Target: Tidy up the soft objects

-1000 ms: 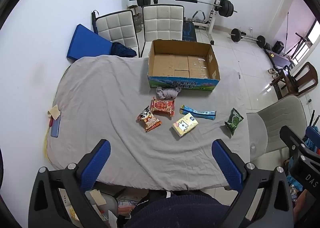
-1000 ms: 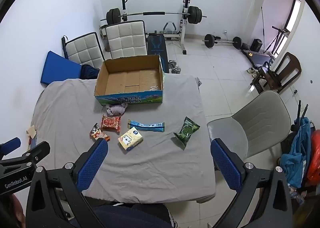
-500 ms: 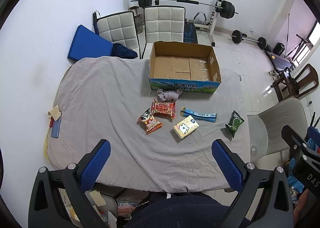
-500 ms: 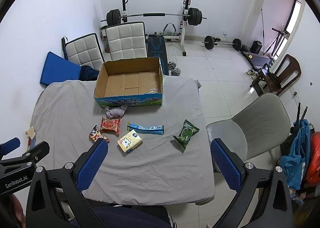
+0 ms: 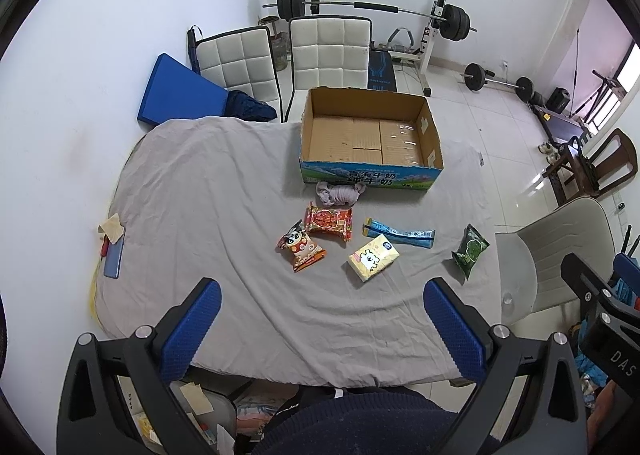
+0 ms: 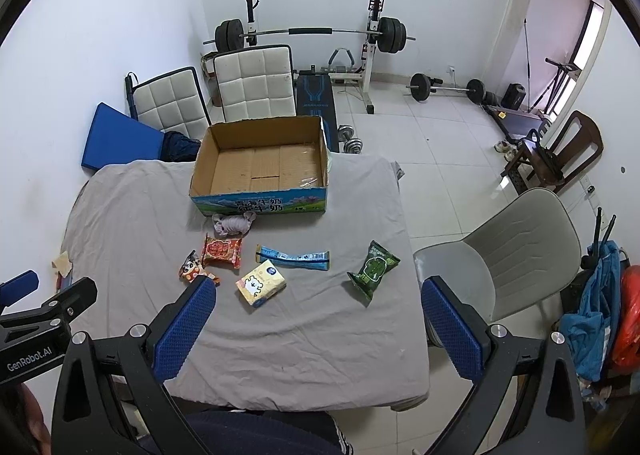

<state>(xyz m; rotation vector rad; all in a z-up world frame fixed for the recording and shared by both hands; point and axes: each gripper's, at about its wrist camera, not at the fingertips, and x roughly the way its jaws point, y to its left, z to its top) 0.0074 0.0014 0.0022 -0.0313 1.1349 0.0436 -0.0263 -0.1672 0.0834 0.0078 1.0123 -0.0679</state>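
Note:
An open, empty cardboard box [image 5: 370,143] [image 6: 262,169] stands at the far side of a grey-clothed table [image 5: 208,191]. In front of it lie a balled grey cloth [image 5: 340,193] [image 6: 234,224], a red snack pack [image 5: 329,221] [image 6: 222,251], a cartoon snack pack [image 5: 301,247] [image 6: 191,269], a yellow tissue pack [image 5: 373,257] [image 6: 261,282], a long blue pack [image 5: 398,232] [image 6: 293,256] and a green pack [image 5: 470,250] [image 6: 373,269]. My left gripper [image 5: 320,329] and right gripper [image 6: 316,327] are both open and empty, held high above the table's near edge.
A phone and a paper scrap [image 5: 112,251] lie at the table's left edge. Two white padded chairs [image 5: 328,51] and a blue mat [image 5: 180,95] stand behind the table, a grey chair [image 6: 512,255] at its right. Weight equipment [image 6: 312,35] lines the far wall.
Both grippers have pulled slightly back and up, so the table and objects look a little farther away. Nothing on the table has moved.

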